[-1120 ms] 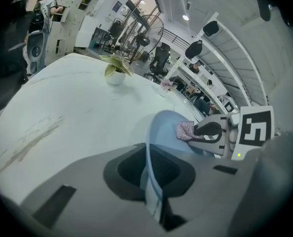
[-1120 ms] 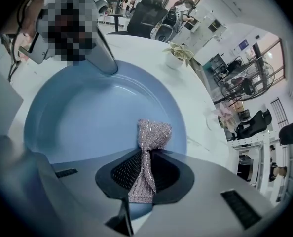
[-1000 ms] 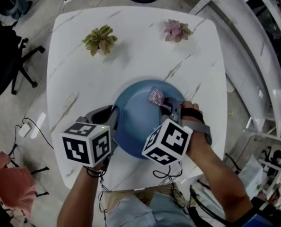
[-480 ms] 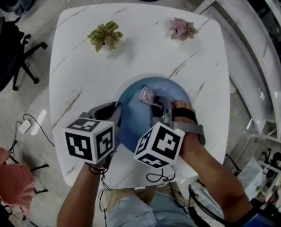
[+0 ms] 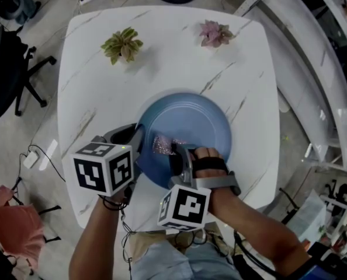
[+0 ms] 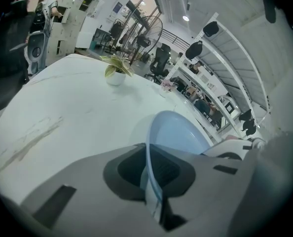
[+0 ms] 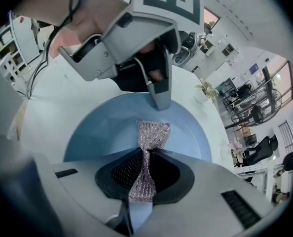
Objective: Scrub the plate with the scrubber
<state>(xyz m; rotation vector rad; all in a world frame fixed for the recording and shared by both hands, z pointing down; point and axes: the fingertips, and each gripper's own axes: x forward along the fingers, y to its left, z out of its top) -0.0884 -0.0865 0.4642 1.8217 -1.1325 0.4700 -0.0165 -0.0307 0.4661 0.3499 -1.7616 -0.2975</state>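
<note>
Gripping the plate [image 5: 191, 121] by its left rim with the left tool [image 5: 136, 143], jaws narrowed on the thin blue edge. Pinching the scrubber [image 5: 162, 144] in the right tool [image 5: 174, 154], jaws closed on its waist, free end fanned out over the plate's lower-left part, just beside the left tool. Working at the near side of the white bench [image 5: 103, 98], lower middle of the frame. Farther off, well apart from the plate: green plant [image 5: 122, 44] upper left, pink plant [image 5: 215, 34] upper right.
</note>
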